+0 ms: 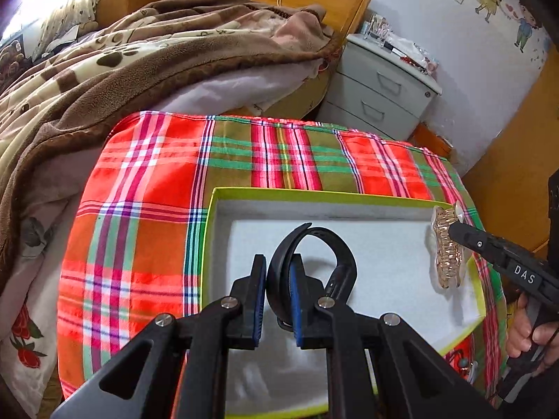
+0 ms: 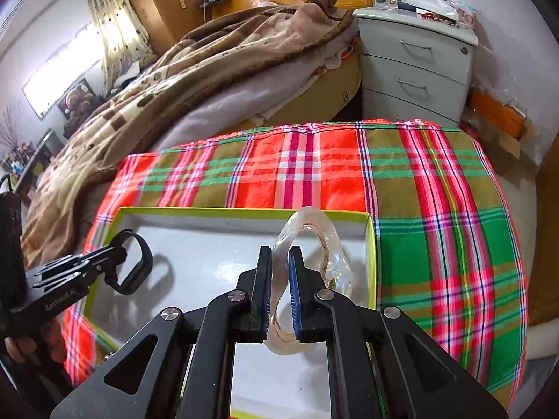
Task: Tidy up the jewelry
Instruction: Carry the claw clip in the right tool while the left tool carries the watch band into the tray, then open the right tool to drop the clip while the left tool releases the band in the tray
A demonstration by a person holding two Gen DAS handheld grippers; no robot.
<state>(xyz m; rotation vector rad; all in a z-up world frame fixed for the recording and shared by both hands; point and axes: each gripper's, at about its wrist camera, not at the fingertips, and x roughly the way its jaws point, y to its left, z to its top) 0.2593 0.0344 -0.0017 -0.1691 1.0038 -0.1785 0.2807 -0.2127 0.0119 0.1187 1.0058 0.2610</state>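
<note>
Two tools, two catches, both hanging over the box

Both tools are loaded. The left tool [image 1: 277, 300] is clamped on the black wristband [image 1: 314, 262], pads pinching one side of the loop while the rest arcs up and ahead of the tips. The right tool [image 2: 279, 293] is clamped on the clear hair claw [image 2: 314, 244], gripped on one curved arm, the body looping out beyond the tips.

Below and ahead of both sits the open box [image 1: 209, 244], green-rimmed with a white lining, resting on the plaid cloth [image 1: 139, 209] that covers the desk. Neither piece seems to touch the lining yet, though I can't be sure from here.

Handling? The wristband looks light, rubbery, springy: pinched flat across the strap it should sit steady, but it may flex and roll once let go. The claw is the trickier one, I'd say: rigid, glossy plastic, likely slick between the pads, and its teeth and spring hinge look like the parts to spare. A hold on the thick smooth arm, as now, seems the sound choice. Both look light enough to skid on the lining, so a low release would suit them.
</note>
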